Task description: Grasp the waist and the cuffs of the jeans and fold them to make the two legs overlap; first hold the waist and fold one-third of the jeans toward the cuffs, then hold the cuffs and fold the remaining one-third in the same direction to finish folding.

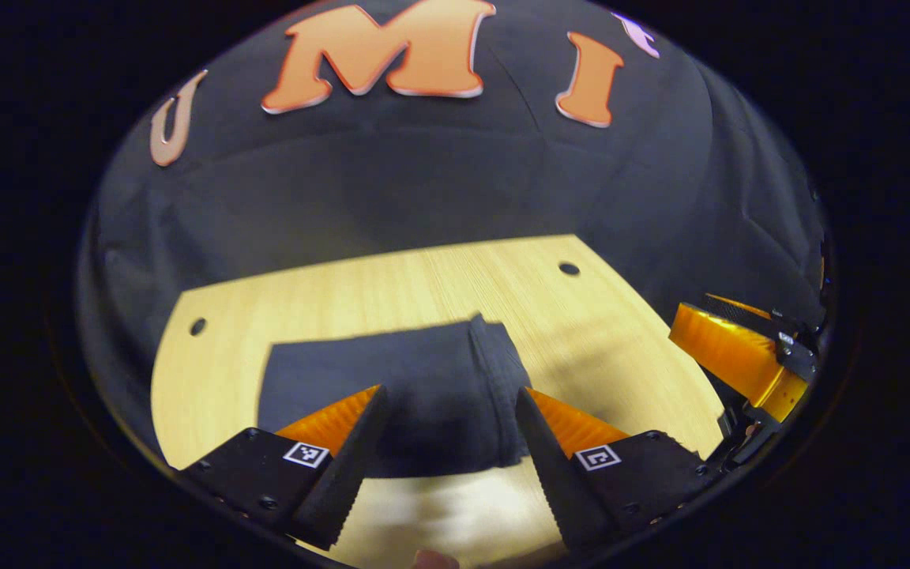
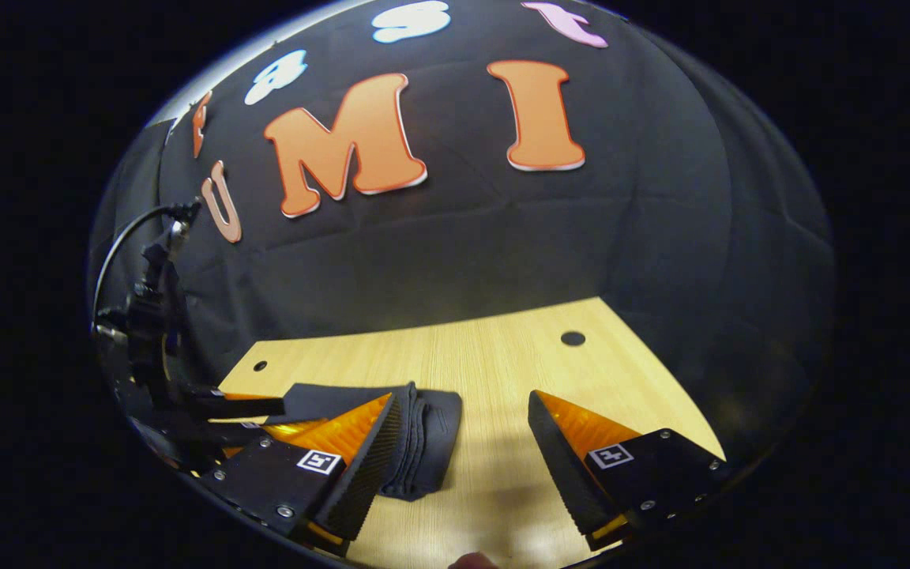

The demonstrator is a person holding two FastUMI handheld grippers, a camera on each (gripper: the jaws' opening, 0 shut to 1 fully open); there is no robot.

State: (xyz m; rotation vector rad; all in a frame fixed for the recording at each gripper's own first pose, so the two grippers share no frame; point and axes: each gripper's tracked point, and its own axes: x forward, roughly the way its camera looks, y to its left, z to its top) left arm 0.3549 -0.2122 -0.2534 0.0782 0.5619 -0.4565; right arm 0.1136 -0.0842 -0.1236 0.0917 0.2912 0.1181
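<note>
Jeans [image 1: 423, 395] lie folded into a compact dark bundle on the wooden table [image 1: 621, 332], near its front edge, hemmed edge turned up at the bundle's right side.

Left gripper [image 1: 451, 419]: fingers spread wide, released, hovering above the jeans with the bundle showing between them; no contact visible.

Right gripper [image 2: 463, 431]: fingers apart, holding nothing, over bare table just right of the jeans [image 2: 423, 442]. Its left finger overlaps the bundle's edge in the right gripper view; cannot tell whether it touches.

Other gripper's body [image 1: 747, 356] sits right of the jeans.
</note>
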